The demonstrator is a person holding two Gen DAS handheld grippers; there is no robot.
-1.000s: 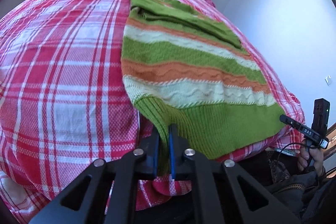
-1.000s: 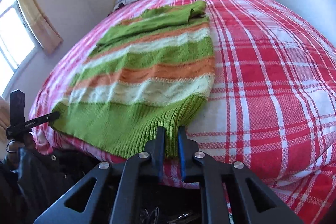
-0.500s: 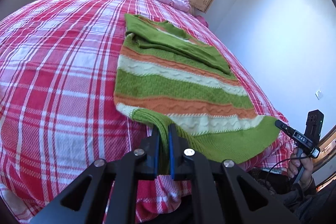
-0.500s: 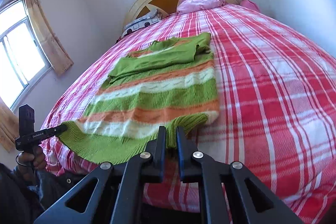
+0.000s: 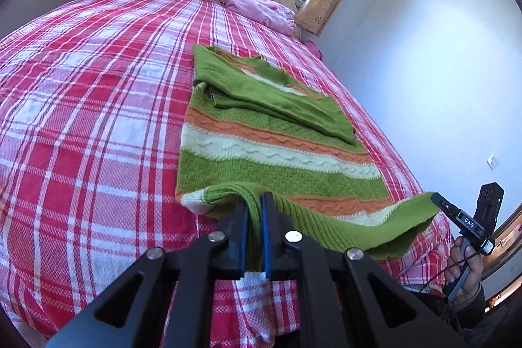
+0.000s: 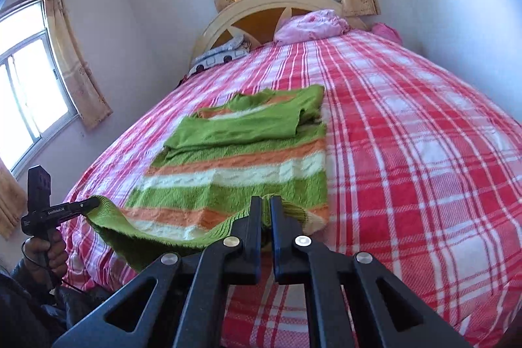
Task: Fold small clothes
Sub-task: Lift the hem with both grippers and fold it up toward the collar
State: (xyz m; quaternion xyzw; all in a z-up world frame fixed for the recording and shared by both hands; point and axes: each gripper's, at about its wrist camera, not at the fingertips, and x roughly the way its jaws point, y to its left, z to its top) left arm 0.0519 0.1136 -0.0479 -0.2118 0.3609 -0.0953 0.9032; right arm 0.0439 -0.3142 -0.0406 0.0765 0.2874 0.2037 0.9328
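Both wrist cams low at bed (image 5: 81, 119) foot, facing headboard (image 6: 261, 8).

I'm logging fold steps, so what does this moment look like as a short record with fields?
garment: striped sweater, sleeves folded across its chest
surface: plaid bedspread
left gripper: shut on one hem corner
right gripper: shut on the other hem corner
hem: raised off the bed, sagging between the grippers
upper body: lying flat
at headboard: pink pillow

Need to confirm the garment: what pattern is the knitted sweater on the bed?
Green, orange and cream horizontal stripes on the knitted sweater, with a plain green ribbed hem; clearest in the left wrist view.
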